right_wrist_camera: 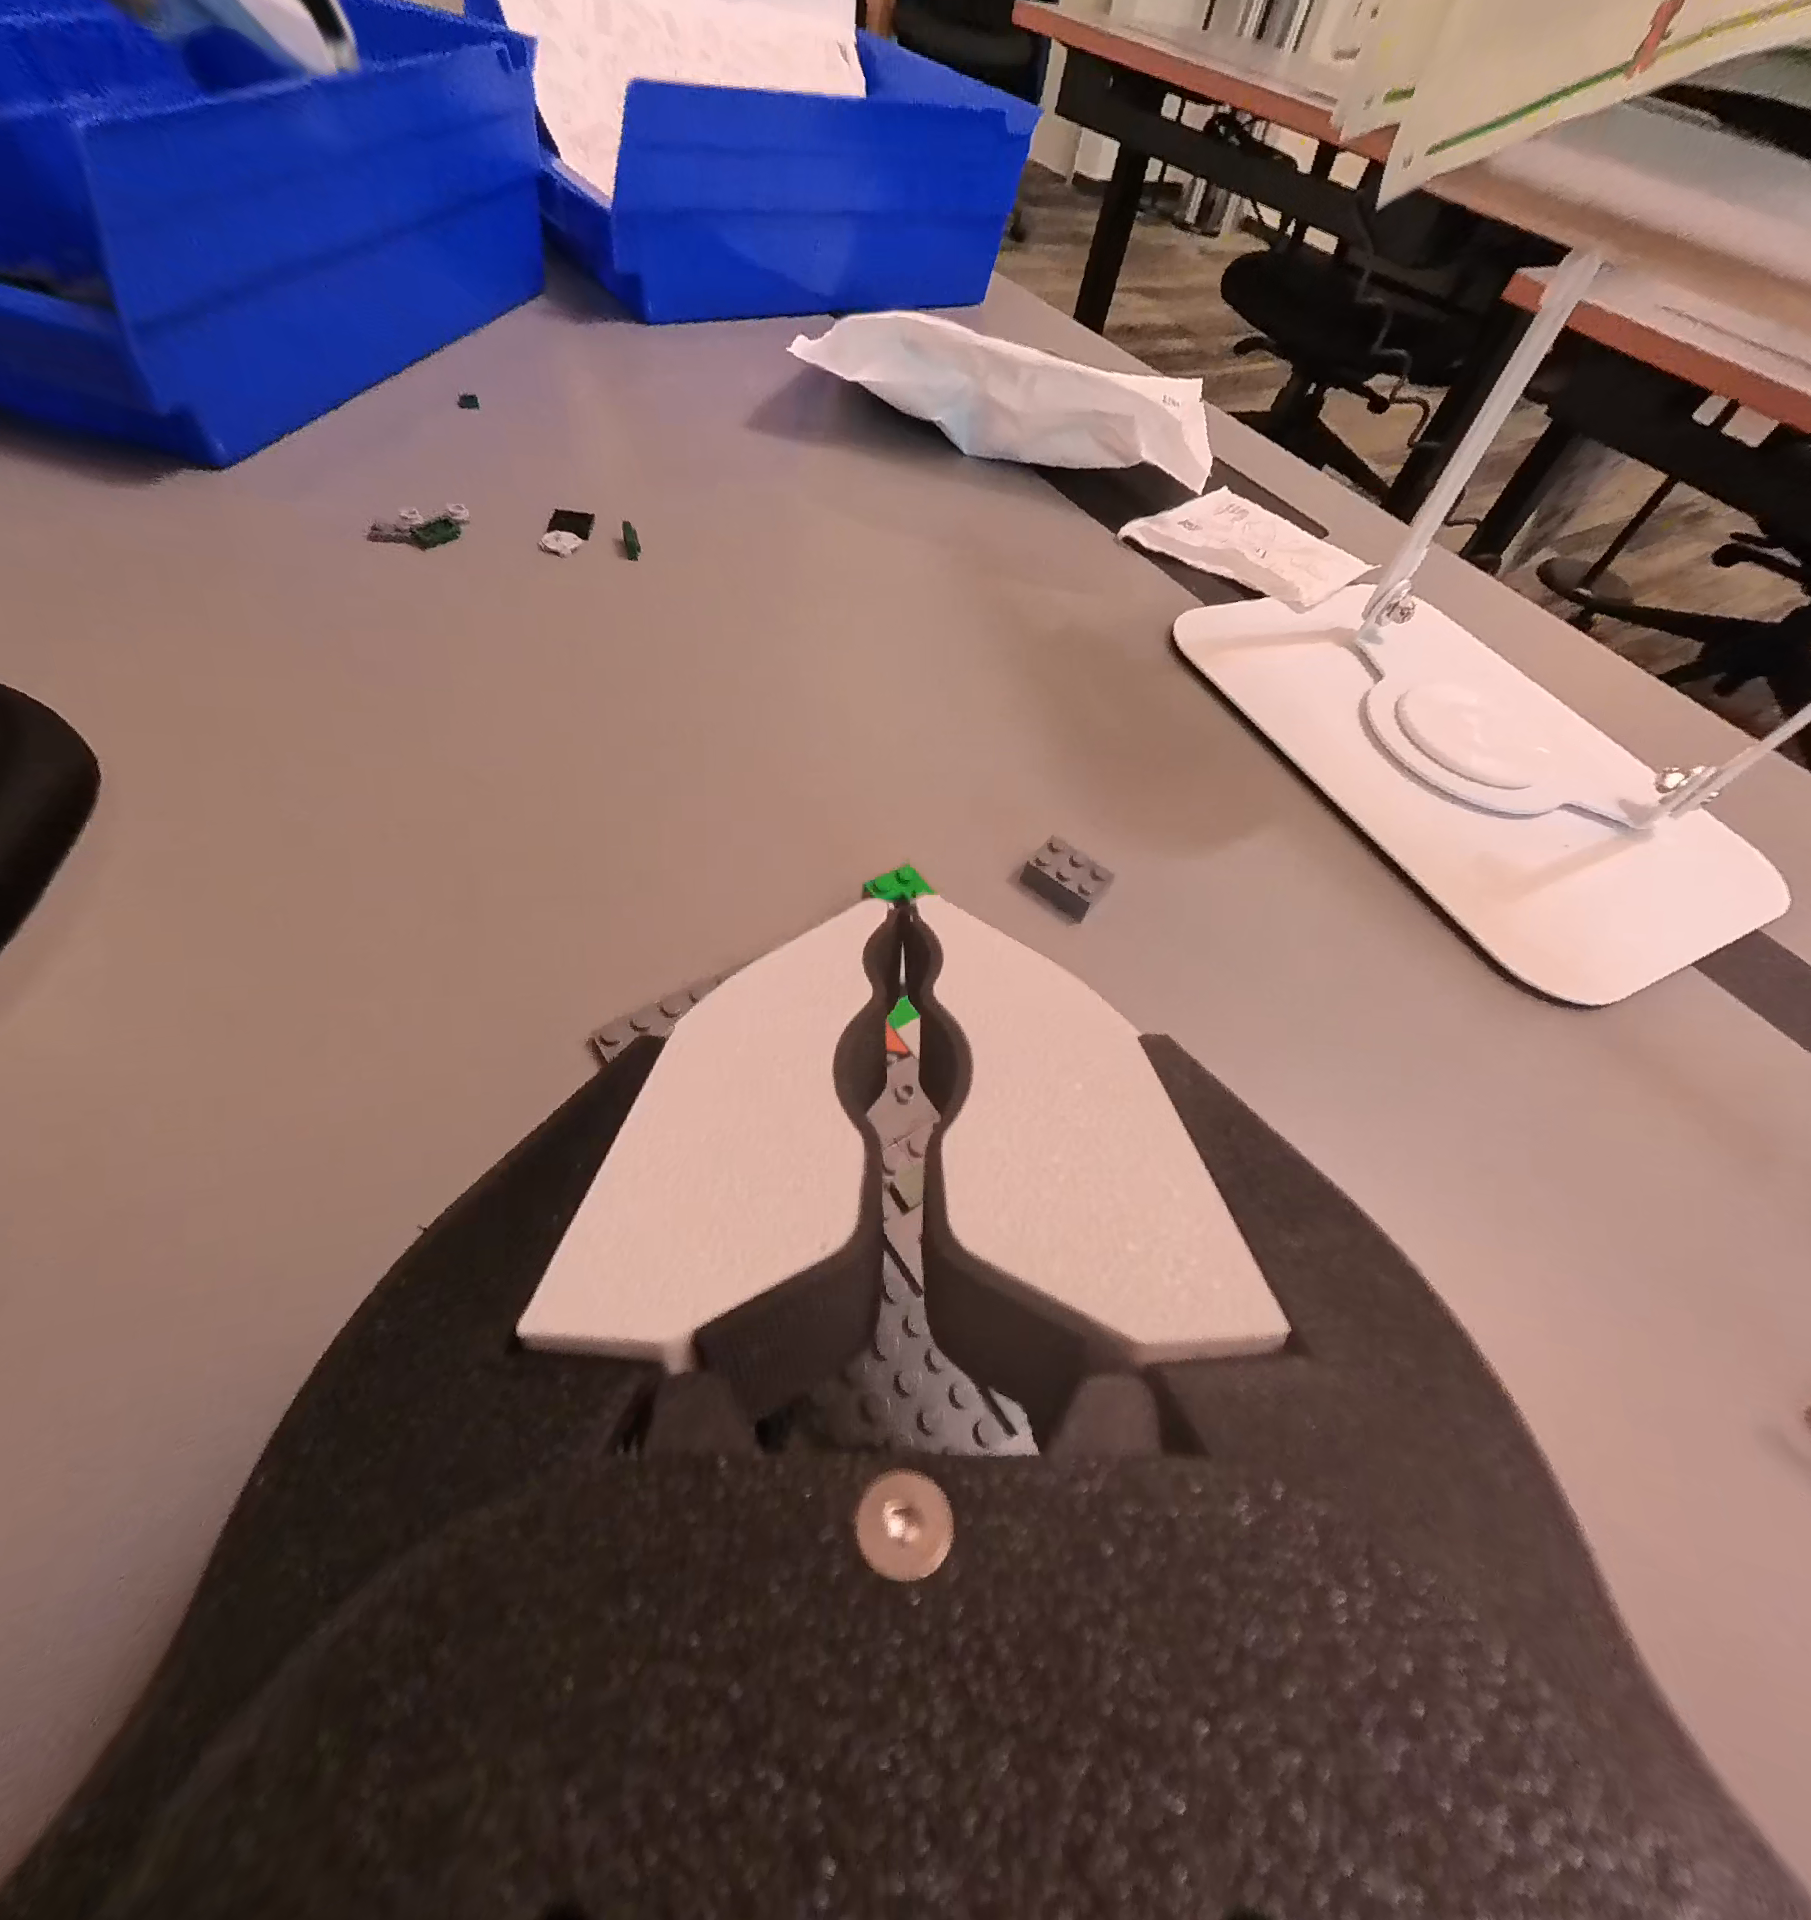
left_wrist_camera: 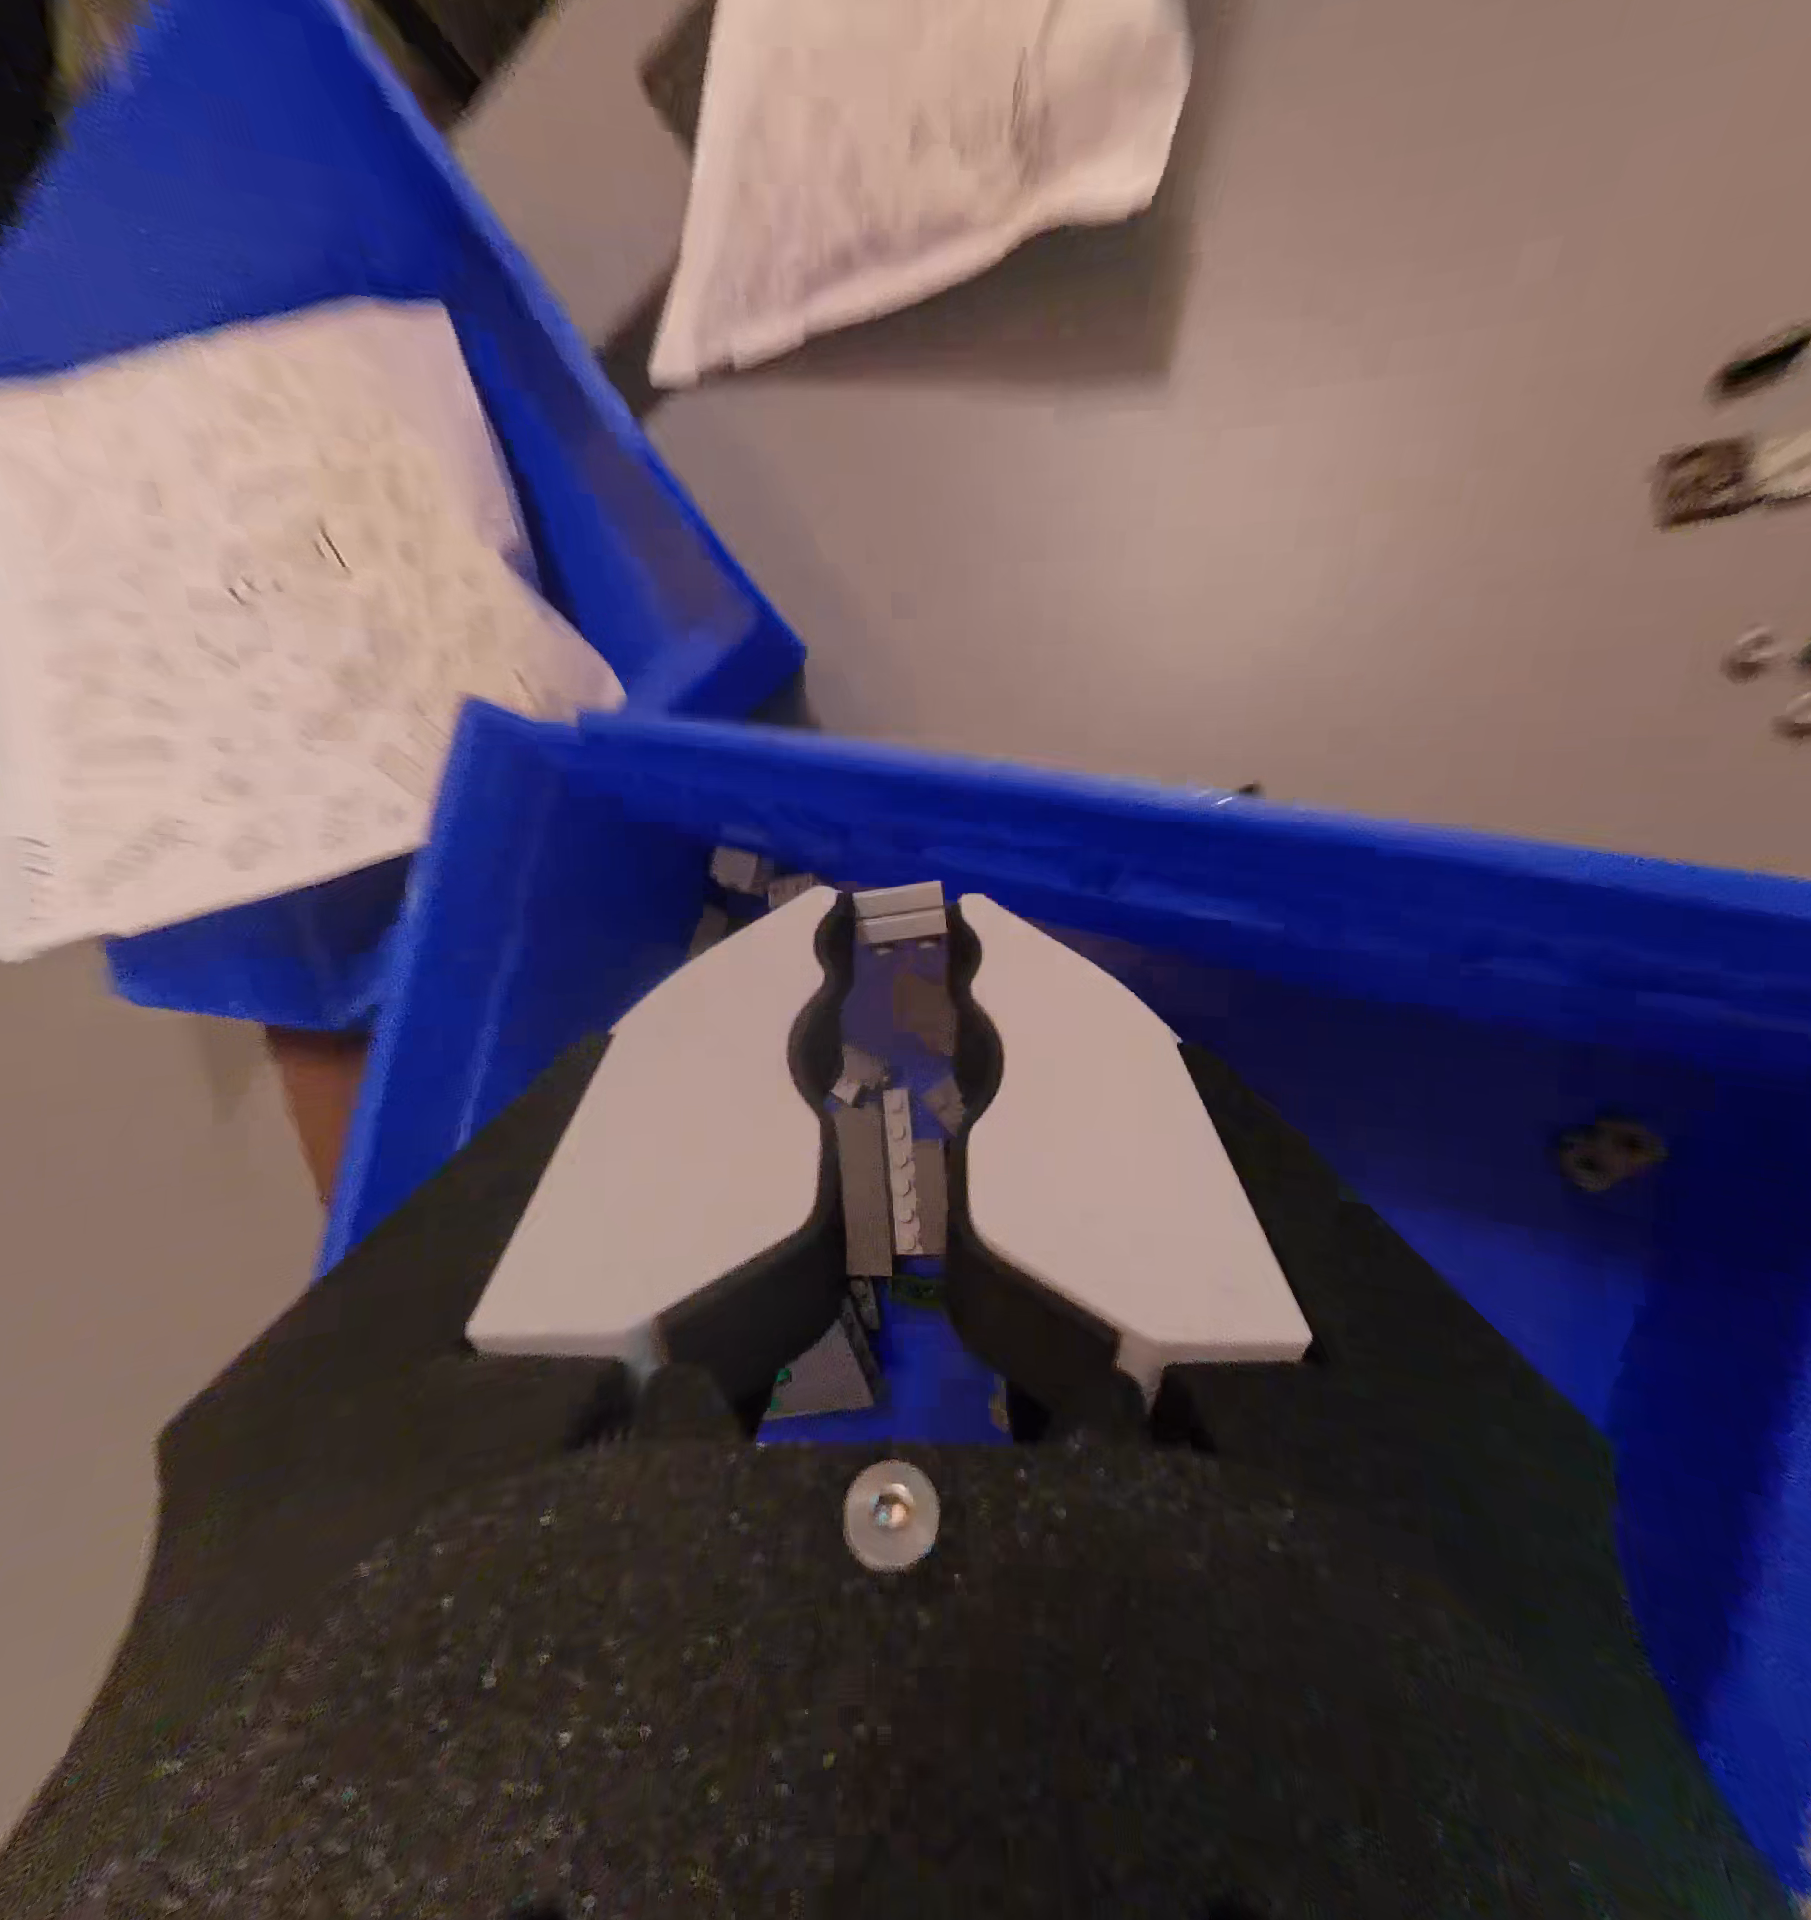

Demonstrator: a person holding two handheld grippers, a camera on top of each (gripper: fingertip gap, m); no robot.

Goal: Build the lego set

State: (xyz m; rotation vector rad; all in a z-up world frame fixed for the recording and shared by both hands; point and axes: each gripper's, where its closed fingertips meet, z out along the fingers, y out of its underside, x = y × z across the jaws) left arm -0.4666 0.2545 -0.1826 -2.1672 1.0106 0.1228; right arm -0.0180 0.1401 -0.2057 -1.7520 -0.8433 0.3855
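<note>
The left gripper [left_wrist_camera: 899,902] is pinching a small light grey piece [left_wrist_camera: 899,900] over the blue bin [left_wrist_camera: 1296,883] of loose bricks; lifting it straight clear should avoid the wall. The right gripper [right_wrist_camera: 902,902] is nipping a green plate [right_wrist_camera: 899,884] above the grey base plate [right_wrist_camera: 911,1392] on the table [right_wrist_camera: 672,727]; squaring studs before pressing seems wise.

My right gripper [right_wrist_camera: 903,902] grainy matt black foam, smooth matt grey table [right_wrist_camera: 672,748] beneath, glossy blue plastic bins [right_wrist_camera: 288,239] beyond, crumpled white paper [right_wrist_camera: 1015,395] alongside
</note>
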